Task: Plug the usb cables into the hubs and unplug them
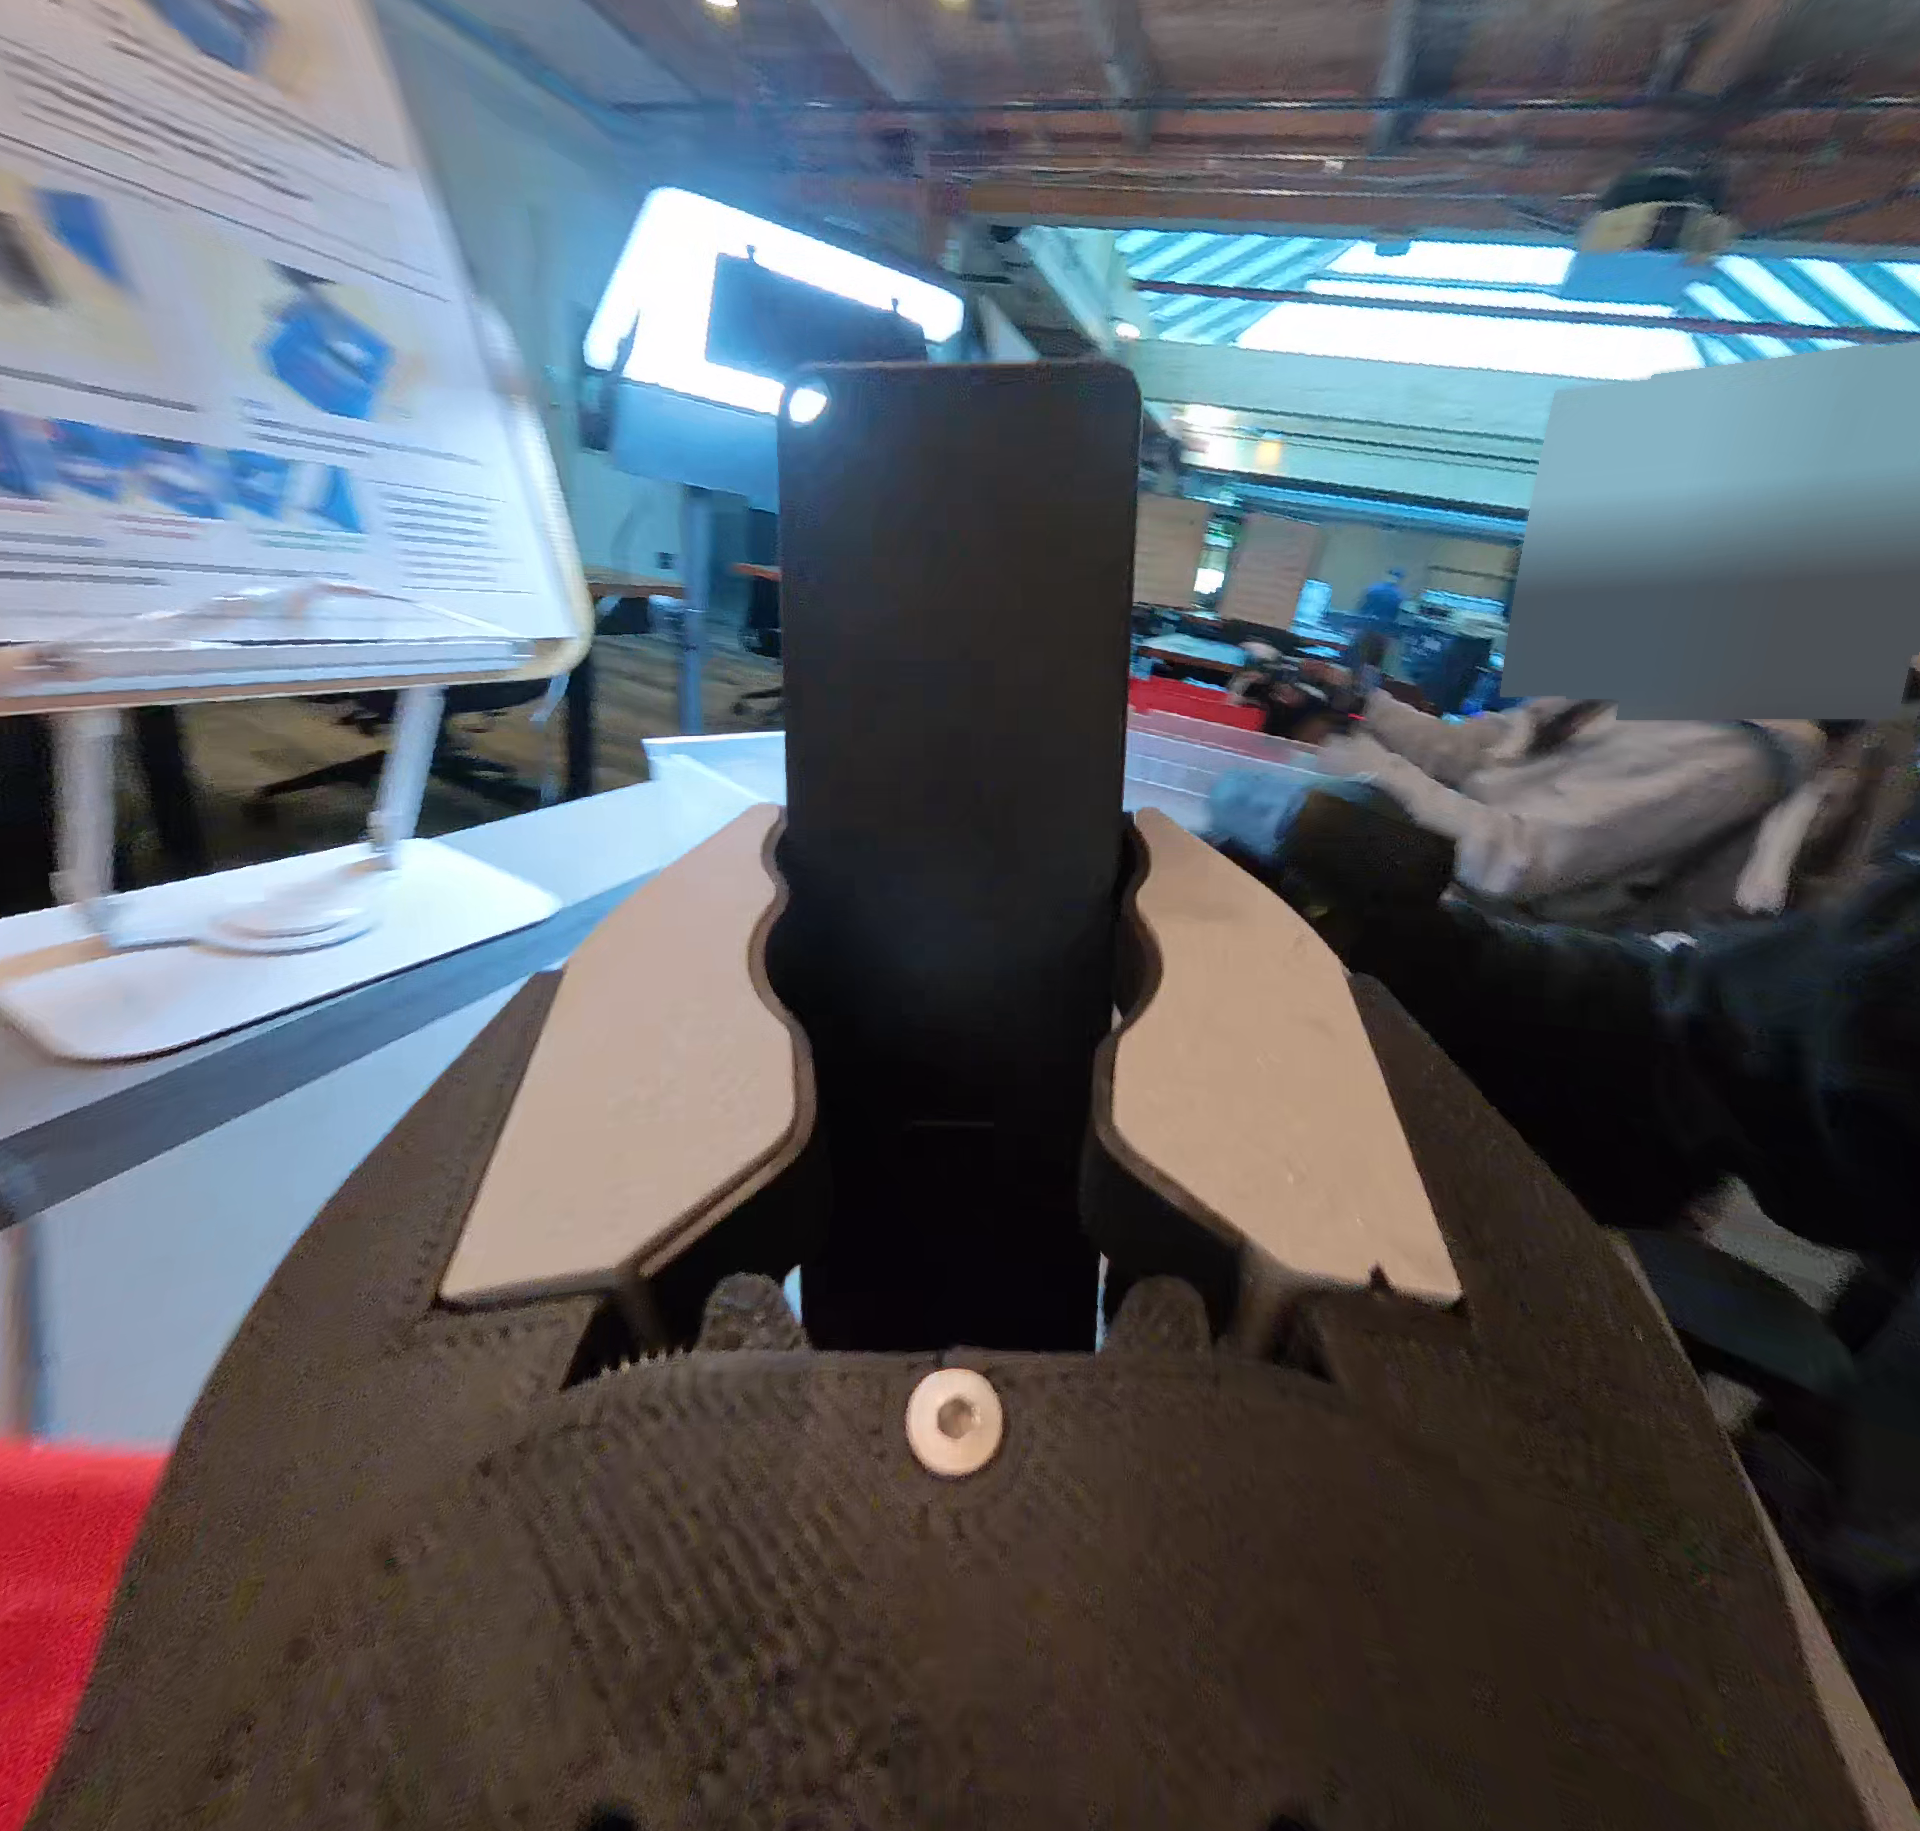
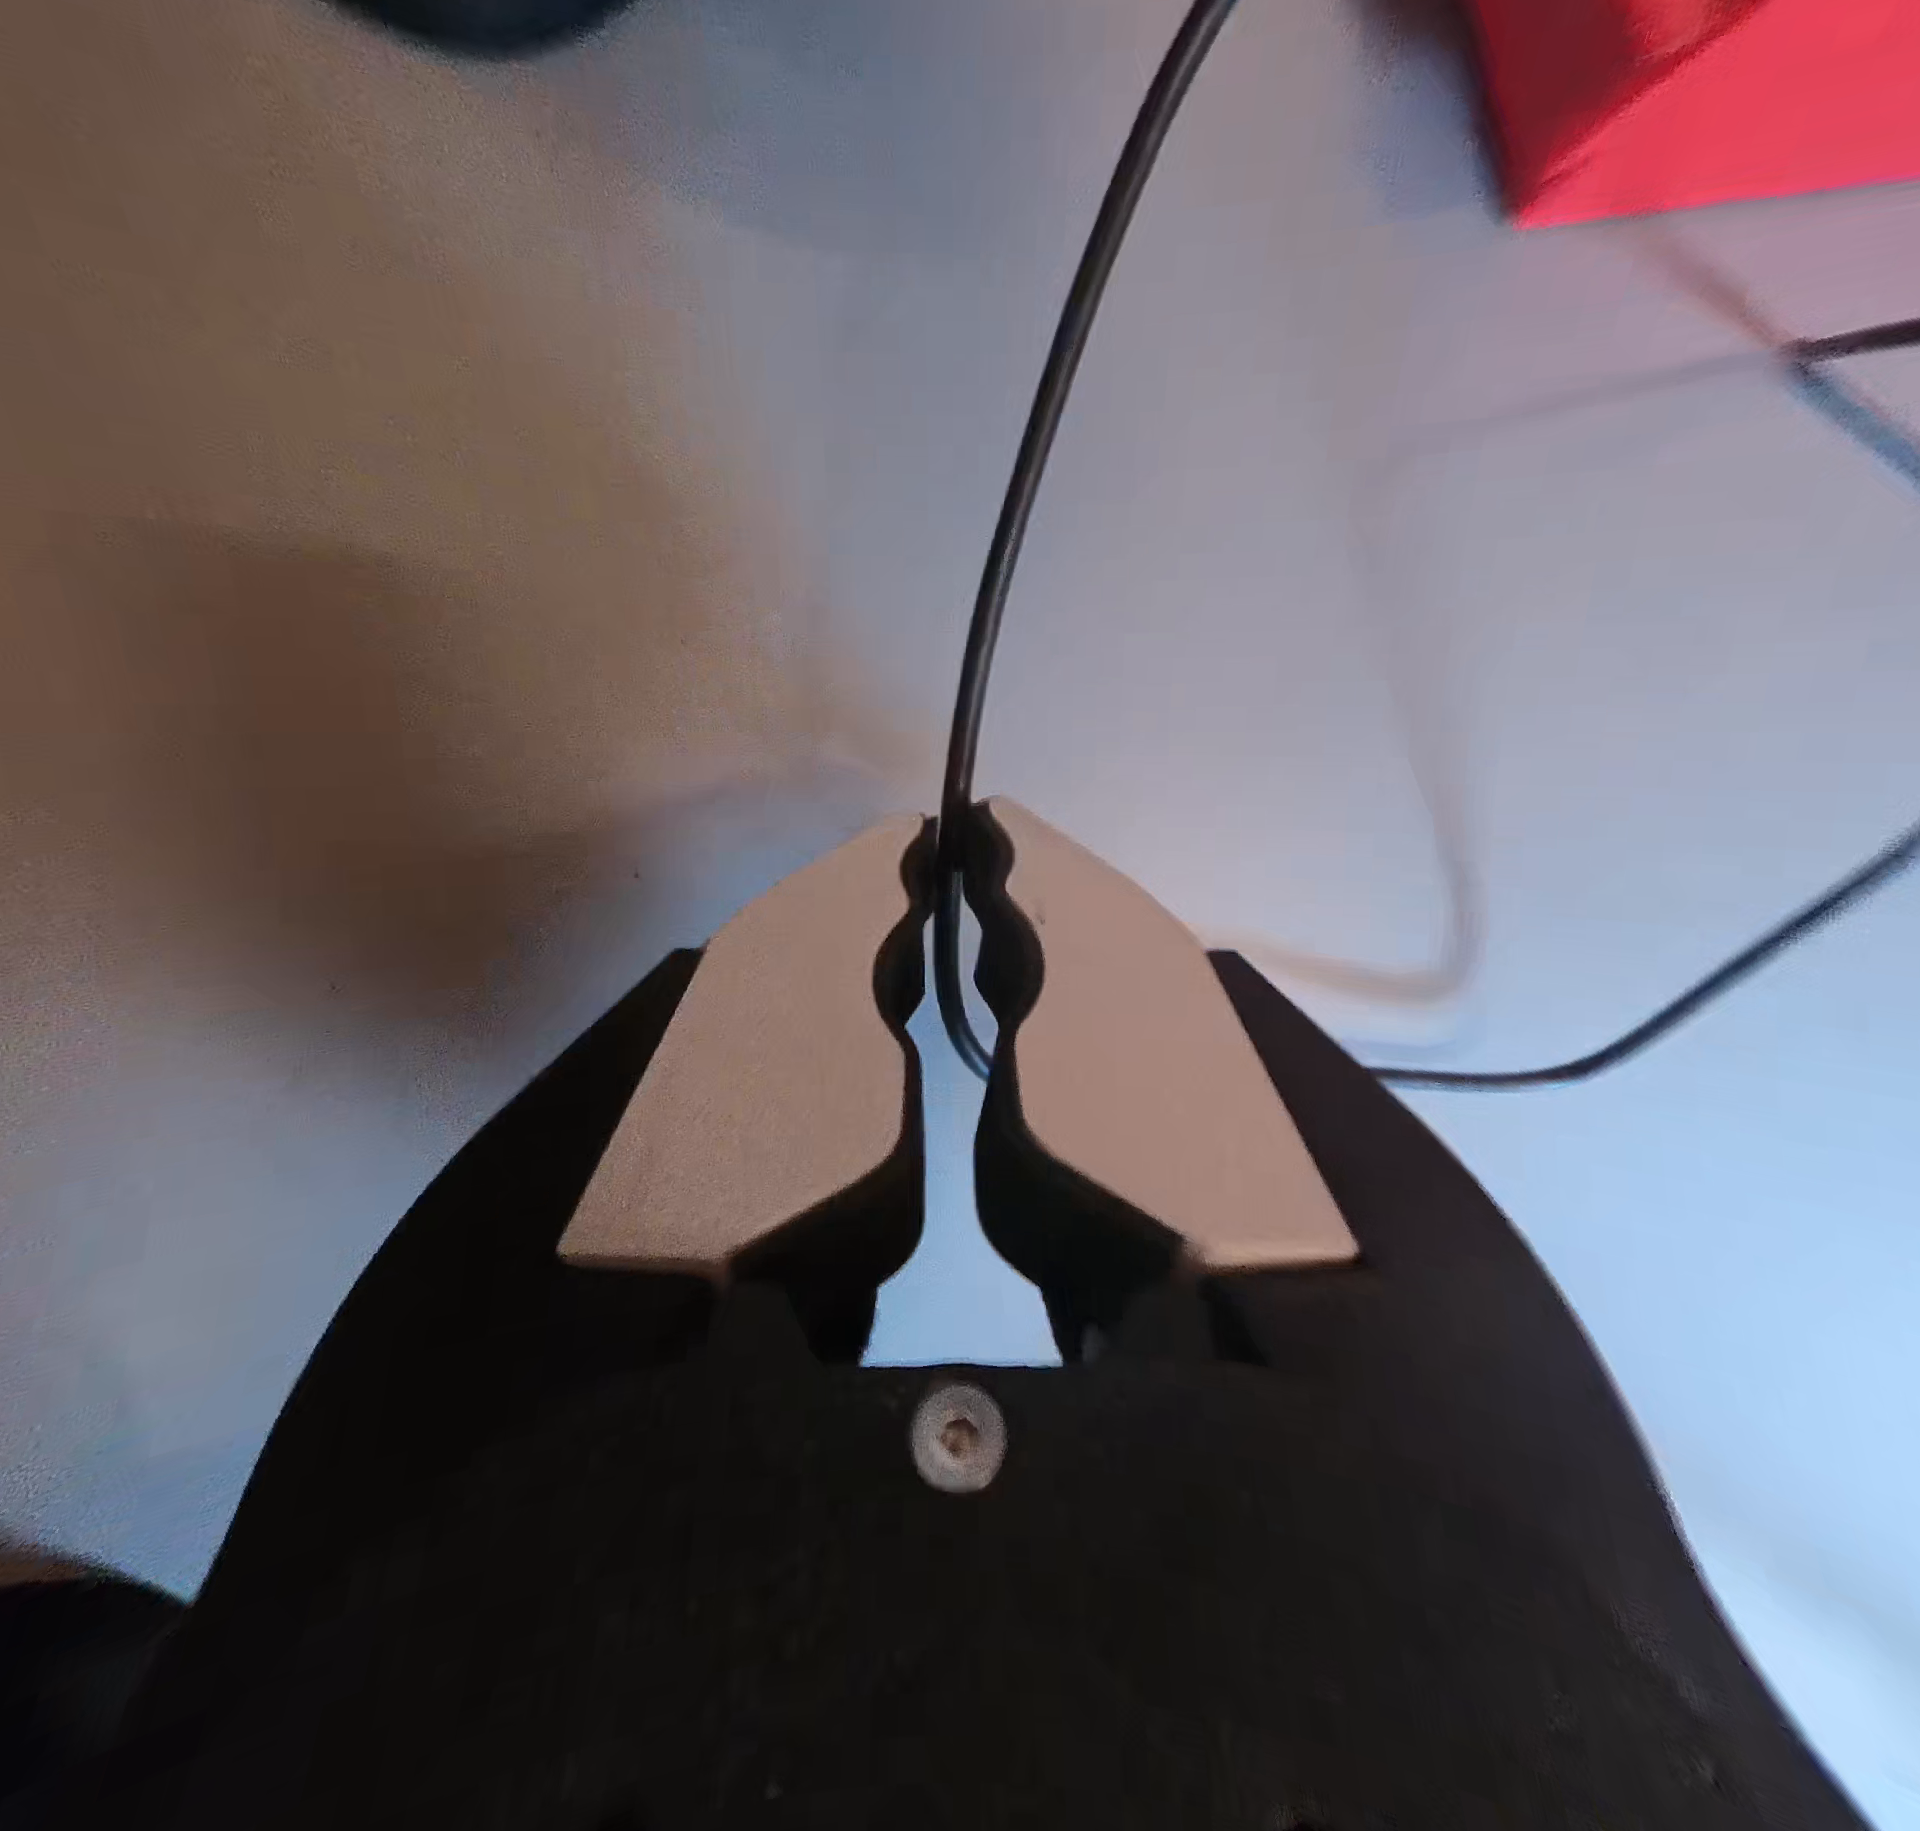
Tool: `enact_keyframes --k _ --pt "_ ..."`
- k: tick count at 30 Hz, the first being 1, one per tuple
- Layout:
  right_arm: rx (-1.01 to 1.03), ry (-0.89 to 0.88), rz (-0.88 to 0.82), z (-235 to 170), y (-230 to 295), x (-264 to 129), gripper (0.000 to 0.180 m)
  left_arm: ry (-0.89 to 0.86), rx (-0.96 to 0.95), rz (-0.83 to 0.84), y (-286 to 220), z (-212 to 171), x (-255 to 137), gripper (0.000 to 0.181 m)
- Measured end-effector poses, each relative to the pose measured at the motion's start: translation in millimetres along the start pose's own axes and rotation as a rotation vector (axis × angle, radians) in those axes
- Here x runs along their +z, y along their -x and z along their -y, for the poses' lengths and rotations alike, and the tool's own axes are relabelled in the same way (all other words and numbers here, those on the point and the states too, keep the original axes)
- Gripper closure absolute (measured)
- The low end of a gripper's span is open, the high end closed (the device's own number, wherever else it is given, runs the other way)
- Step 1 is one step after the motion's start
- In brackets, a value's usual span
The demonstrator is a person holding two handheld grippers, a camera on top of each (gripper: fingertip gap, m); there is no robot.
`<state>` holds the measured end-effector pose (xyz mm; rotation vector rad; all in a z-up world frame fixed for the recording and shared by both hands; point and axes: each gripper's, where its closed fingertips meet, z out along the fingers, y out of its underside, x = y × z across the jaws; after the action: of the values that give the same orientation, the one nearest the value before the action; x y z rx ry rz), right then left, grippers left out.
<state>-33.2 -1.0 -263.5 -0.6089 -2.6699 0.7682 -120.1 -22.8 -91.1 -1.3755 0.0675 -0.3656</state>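
Above the white counter [image 2: 1558,1469], the right gripper [image 2: 951,836] had its fingers nearly closed, pinching a thin black usb cable [image 2: 1049,410] right at the tips. The cable ran up out of the top of the right wrist view, and a slack length trailed behind the fingers along the counter toward its right edge. No plug end was visible, so I couldn't tell how far the grip was from the connector.

The left gripper [image 1: 951,888] was raised off the counter, fingers spread about the width of a flat black hub [image 1: 956,638] and clamped on its long sides. The hub stood upright, with more than half sticking out past the tips. A red bin [image 2: 1714,67] sat near the counter's far right corner, and a document stand [image 1: 260,327] at its left edge.

Handling guess: the cable looked light and floppy, so a mid-length grip gave no control of the plug. Better to hold the moulded plug body, square to the port. The hub looked rigid, light and smooth-sided, so it could pivot under insertion force. A lower grip nearer the ports seemed safer. I couldn't see the ports.
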Motion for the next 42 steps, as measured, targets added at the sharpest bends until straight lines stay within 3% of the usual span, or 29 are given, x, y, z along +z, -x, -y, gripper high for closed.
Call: enact_keyframes --k 5,13,19,23,26,27,28,29,31,38,42 --pt "0.019 -0.101 -0.254 8.8 -38.1 -80.1 0.175 -0.072 -0.072 0.22 50.0 19.6 -28.9 0.123" --pt "-0.099 -0.307 -0.625 39.0 -44.0 -204.6 0.174 -0.236 -0.226 0.049 15.4 59.6 -23.9 0.123" --pt "-0.247 -0.526 -1.042 84.5 -19.6 -307.9 0.172 -0.193 -0.111 -0.094 -45.9 100.0 6.6 0.123" --pt "-0.313 -0.562 -1.309 106.6 2.2 -377.9 0.172 -0.075 0.041 -0.118 -79.6 132.0 36.6 0.092" --pt "-0.287 -0.486 -1.336 115.6 4.0 -413.1 0.172 0.049 0.125 -0.085 -84.4 140.8 56.4 0.069" --pt "-0.274 -0.451 -1.324 116.6 2.2 -417.3 0.172 0.09 0.112 -0.094 -86.1 138.6 61.3 0.069" --pt "-0.255 -0.409 -1.301 115.7 -0.1 -416.5 0.172 0.14 0.103 -0.091 -85.5 132.0 65.3 0.068" --pt "-0.234 -0.366 -1.282 113.3 -2.3 -412.3 0.171 0.178 0.101 -0.082 -83.7 123.0 68.1 0.124" --pt "-0.219 -0.307 -1.18 107.1 -2.3 -384.6 0.171 0.293 0.063 -0.075 -79.9 90.3 68.9 0.123" --pt "-0.059 -0.16 -0.697 52.5 2.0 -221.7 0.17 0.669 -0.201 -0.064 -56.0 -71.1 45.2 0.123" --pt "0.044 -0.182 -0.565 35.0 -5.7 -165.6 0.168 0.716 -0.3 -0.055 -50.8 -115.6 34.7 0.124"
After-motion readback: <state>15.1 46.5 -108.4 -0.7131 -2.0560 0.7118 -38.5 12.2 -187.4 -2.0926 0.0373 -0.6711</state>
